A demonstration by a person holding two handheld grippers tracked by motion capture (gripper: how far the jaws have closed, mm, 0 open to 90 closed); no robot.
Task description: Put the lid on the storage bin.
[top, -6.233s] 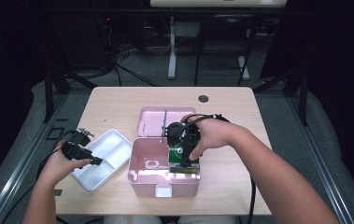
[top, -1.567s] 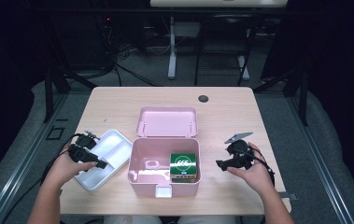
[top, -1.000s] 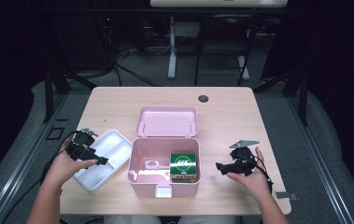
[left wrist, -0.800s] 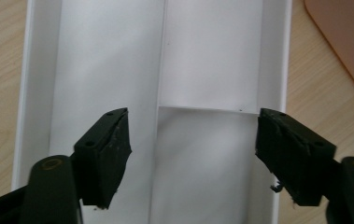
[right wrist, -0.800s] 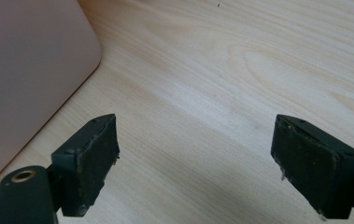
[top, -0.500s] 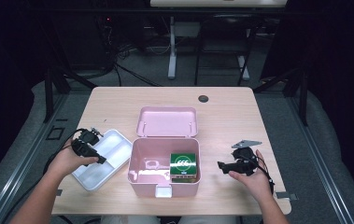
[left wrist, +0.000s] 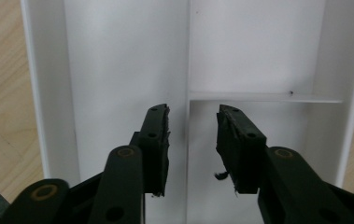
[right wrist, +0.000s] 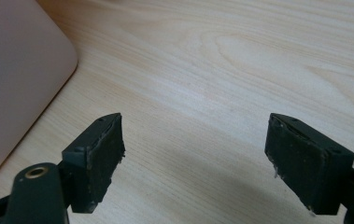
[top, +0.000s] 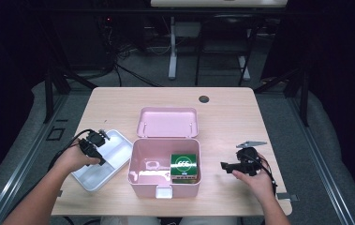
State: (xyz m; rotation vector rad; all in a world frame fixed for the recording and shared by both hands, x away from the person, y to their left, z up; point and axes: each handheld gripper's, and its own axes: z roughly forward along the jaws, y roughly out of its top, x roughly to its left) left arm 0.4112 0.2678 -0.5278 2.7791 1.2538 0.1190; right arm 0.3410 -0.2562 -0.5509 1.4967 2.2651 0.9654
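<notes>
Presently the left claw (left wrist: 191,140) stands over the white divided tray (left wrist: 118,56), its jaws astride the tray's long centre partition (left wrist: 187,70). The jaws have just been closing, yet a gap remains on each side of the partition and the pads (left wrist: 161,140) do not press on it; the claw is released, grasping nothing. In the high view the left claw (top: 94,143) sits above the tray (top: 114,161), which lies on the counter (top: 231,112) just beside the left wall of the open pink box (top: 140,161). The box's lid (top: 167,122) lies back behind it. A green packet (top: 183,164) stands inside the box at its right side.

The right claw (right wrist: 193,154) is released, jaws wide apart, with bare counter between them and a corner of the pink box (right wrist: 16,70) at the left. In the high view the right claw (top: 229,165) is held near the box's right wall, apart from it.
</notes>
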